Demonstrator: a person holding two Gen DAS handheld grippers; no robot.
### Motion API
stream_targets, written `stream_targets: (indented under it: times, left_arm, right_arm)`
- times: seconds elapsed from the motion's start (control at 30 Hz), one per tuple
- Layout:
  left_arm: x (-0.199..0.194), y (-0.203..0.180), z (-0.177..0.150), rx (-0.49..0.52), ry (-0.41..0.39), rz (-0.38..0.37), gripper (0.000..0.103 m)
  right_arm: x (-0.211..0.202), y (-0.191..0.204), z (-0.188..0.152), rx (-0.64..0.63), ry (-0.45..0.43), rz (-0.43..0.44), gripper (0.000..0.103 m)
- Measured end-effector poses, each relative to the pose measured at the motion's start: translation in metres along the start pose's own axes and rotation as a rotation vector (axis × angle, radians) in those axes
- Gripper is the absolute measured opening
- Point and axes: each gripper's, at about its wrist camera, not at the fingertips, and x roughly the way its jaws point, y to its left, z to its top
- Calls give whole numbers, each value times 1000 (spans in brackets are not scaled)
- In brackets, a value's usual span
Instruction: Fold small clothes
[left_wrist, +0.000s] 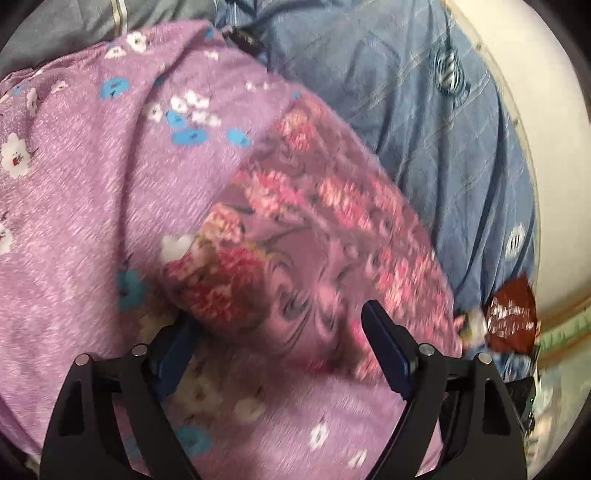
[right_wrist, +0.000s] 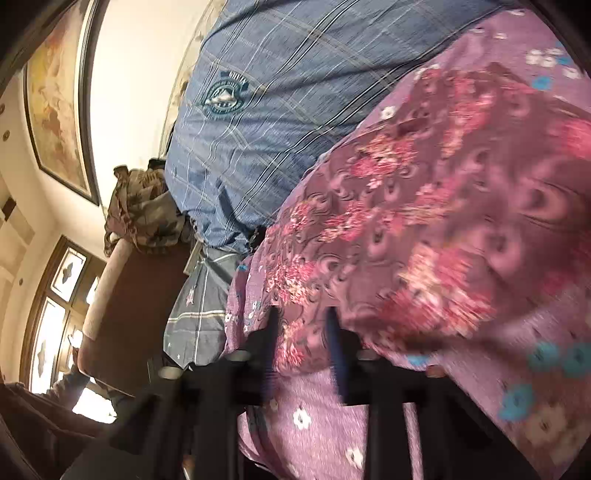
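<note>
A small maroon garment with pink flowers (left_wrist: 314, 229) lies folded on a lilac cloth printed with white and blue flowers (left_wrist: 110, 184). My left gripper (left_wrist: 280, 328) stands wide open over the garment's near corner. That corner sits between the fingers without being pinched, and the left finger is partly tucked under its edge. In the right wrist view the same garment (right_wrist: 424, 206) fills the right side above the lilac cloth (right_wrist: 325, 406). My right gripper (right_wrist: 303, 325) has its blurred fingers close together, with the garment's near edge caught between them.
A blue checked cloth with a round badge (left_wrist: 406, 92) (right_wrist: 277, 92) lies beyond the garment. A dark red printed item (left_wrist: 511, 314) sits at the right edge. In the right wrist view, on the left, are a brown chair (right_wrist: 140, 302) draped with a camouflage cloth (right_wrist: 147, 210) and a framed picture (right_wrist: 59, 110).
</note>
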Motion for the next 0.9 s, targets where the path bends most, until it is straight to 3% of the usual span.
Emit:
stream_targets:
  times: [0.07, 0.1, 0.17, 0.2, 0.23, 0.33, 0.4, 0.53, 0.57, 0.6, 0.63, 0.7, 0.9]
  left_arm:
    - [3, -2, 1, -7, -31, -2, 79]
    - [5, -3, 2, -7, -45, -11, 62]
    - [10, -4, 4, 22, -29, -1, 40]
    - [14, -2, 3, 26, -20, 16, 35]
    - [14, 1, 3, 12, -28, 11, 34]
    - [12, 6, 0, -29, -69, -6, 37]
    - [12, 1, -1, -28, -84, -5, 51]
    - [14, -15, 0, -20, -100, 9, 55]
    - [14, -19, 1, -10, -99, 24, 46]
    - [13, -20, 1, -3, -97, 34, 26]
    - [14, -23, 3, 8, -90, 45, 20]
    - [12, -29, 4, 29, -95, 59, 11]
    - [-10, -89, 5, 243, -184, 45, 9]
  right_arm:
    - [13, 0, 2, -8, -5, -28, 15]
    - [22, -1, 1, -13, 5, -81, 15]
    - [49, -18, -3, 31, 113, -190, 15]
    - [61, -28, -6, 60, 167, -199, 0]
    - [57, -31, -7, 68, 138, -181, 0]
    - [50, -25, -8, 24, 164, -193, 0]
    - [45, -26, -11, 25, 168, -187, 0]
    - [30, -22, -16, -21, 155, -194, 5]
    - [26, -21, -17, -39, 142, -199, 9]
    - [21, -18, -16, -59, 122, -208, 9]
    - [15, -16, -15, -71, 103, -211, 9]
    - [6, -18, -9, -55, 72, -196, 9]
    - [-21, -25, 6, 2, -7, -171, 10]
